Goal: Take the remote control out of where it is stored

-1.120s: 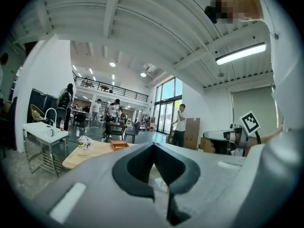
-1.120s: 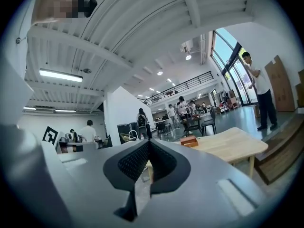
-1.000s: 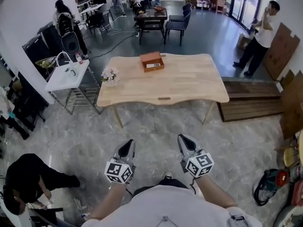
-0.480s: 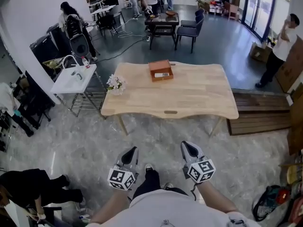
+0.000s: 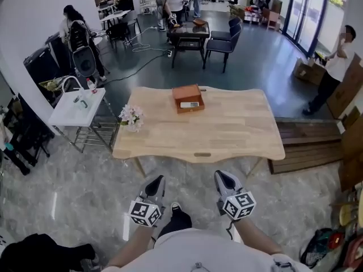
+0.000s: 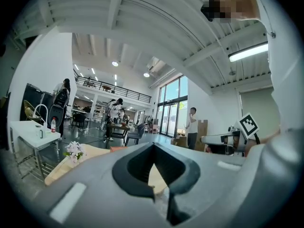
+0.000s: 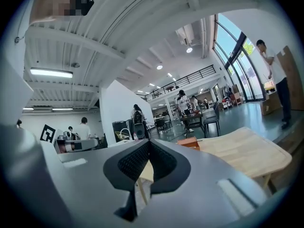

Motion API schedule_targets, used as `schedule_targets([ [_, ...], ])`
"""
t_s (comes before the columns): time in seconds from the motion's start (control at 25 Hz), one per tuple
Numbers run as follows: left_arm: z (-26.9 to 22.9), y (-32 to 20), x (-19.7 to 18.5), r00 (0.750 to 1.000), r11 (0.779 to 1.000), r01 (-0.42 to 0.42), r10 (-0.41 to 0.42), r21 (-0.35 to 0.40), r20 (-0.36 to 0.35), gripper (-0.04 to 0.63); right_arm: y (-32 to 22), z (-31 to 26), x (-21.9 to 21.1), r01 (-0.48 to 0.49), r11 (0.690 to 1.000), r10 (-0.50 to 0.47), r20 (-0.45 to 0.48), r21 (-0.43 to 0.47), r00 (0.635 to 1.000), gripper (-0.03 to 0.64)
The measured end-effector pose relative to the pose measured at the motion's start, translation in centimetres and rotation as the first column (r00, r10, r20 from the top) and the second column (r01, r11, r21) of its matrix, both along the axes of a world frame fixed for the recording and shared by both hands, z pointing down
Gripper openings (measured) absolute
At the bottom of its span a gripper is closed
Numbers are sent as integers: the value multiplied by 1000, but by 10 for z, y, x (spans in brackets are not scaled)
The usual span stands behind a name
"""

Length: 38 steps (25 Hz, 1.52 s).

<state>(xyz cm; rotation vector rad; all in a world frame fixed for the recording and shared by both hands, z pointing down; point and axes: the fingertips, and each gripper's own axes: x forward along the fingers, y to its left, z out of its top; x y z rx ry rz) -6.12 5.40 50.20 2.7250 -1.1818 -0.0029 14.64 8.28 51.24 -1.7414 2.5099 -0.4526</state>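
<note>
An open brown box [image 5: 188, 98] sits at the far middle of the light wooden table [image 5: 238, 135]. A pale remote control [image 5: 189, 104] lies inside it. Both grippers hang low in front of my body, well short of the table's near edge. My left gripper [image 5: 154, 181] and right gripper [image 5: 225, 177] are both shut and hold nothing. In the left gripper view the shut gripper [image 6: 153, 145] fills the foreground, with the box [image 6: 119, 148] small behind it. Past the shut right gripper [image 7: 148, 141] the right gripper view shows the box [image 7: 189, 143] on the table [image 7: 242, 151].
A small vase of flowers [image 5: 131, 117] stands at the table's left end. A white wash stand [image 5: 76, 104] is left of the table and a low wooden platform [image 5: 309, 139] right of it. A person [image 5: 336, 67] stands at the far right; dark chairs and a table [image 5: 190, 32] lie beyond.
The table has drawn nearer and now fills more of the view as I walk toward it. Both grippers stay shut and hold the same place in front of me.
</note>
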Motion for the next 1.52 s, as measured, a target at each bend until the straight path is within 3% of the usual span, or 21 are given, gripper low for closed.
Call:
schedule_targets([
  [0.4,-17,-147,-21,997,998,-70,70,10,-17,2,-134,-25,-34,-54,998,54,-16,17,998,28],
  [0.88,14,-248,-21,996,994,-92,91,-57,-18,2,-223,5,-17,-121,991,120,-27,-56,992,28],
  [1.2,0,-338,7,998,997,-69,69,-21,0,2,-331,4,10,-79,996,79,-21,-34,997,28],
  [1.52,-16,-435,67,999,1000,-28,28,2,19,2,-446,-9,60,4,1000,-4,7,4,1000,29],
])
